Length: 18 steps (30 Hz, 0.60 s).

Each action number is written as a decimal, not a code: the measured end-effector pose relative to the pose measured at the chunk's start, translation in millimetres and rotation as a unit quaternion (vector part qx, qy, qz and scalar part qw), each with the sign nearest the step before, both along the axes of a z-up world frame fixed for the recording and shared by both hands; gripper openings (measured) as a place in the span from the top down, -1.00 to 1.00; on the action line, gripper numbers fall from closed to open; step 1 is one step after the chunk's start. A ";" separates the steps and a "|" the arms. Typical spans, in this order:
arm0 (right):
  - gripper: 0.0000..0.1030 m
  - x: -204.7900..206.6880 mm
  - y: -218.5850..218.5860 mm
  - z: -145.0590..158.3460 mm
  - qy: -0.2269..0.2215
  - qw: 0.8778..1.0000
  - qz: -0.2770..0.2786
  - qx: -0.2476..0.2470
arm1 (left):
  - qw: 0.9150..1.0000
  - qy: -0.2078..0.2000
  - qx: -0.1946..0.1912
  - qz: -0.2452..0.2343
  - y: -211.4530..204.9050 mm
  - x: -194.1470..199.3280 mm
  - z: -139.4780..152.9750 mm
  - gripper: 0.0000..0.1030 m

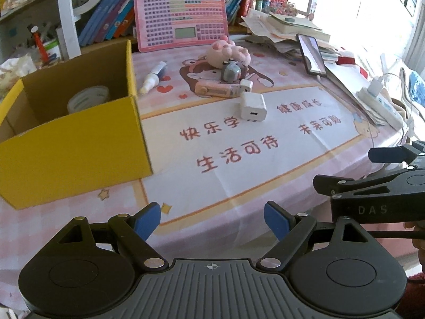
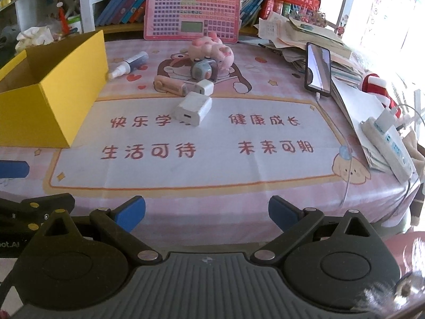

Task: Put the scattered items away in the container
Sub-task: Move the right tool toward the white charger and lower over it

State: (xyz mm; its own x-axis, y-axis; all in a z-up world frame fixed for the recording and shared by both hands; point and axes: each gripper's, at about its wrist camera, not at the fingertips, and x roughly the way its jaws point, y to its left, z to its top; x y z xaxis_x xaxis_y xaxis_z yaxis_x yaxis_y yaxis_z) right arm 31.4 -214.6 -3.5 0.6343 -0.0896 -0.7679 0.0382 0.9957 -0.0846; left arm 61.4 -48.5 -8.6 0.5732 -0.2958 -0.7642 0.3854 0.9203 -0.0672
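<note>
Blue-padded left tool [image 1: 212, 222] and right tool [image 2: 207, 215] both gape wide, holding nothing, low in frame above the desk [image 2: 212, 164] cloth printed "快乐学", "生活可待".

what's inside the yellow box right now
In the left wrist view, the yellow box holds a white round ribbed object at the back. Its near wall hides the rest of the floor.

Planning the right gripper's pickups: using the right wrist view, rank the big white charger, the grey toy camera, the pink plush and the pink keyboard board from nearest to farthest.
From the right gripper:
1. Big white charger, mat centre, nearest.
2. Grey toy camera, just behind it.
3. Pink plush, right behind the camera, touching it.
4. Pink keyboard board, propped against the books at the back.
</note>
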 end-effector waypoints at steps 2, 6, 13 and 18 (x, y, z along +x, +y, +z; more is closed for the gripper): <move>-0.94 7.8 -6.3 -0.2 0.001 1.000 0.003 -0.001 | 1.000 -0.001 0.001 0.001 -7.7 6.0 0.3 -0.69; -0.94 25.6 -18.2 1.3 -0.001 1.000 0.012 -0.002 | 1.000 -0.004 0.002 0.006 -21.2 19.7 2.2 -0.69; -0.94 57.2 -37.6 4.9 -0.011 0.999 0.034 -0.001 | 1.000 -0.013 0.006 0.022 -40.2 45.9 3.7 -0.69; -0.94 78.9 -50.1 5.4 -0.015 0.999 0.048 0.009 | 0.999 -0.015 0.017 0.033 -51.6 59.1 3.9 -0.69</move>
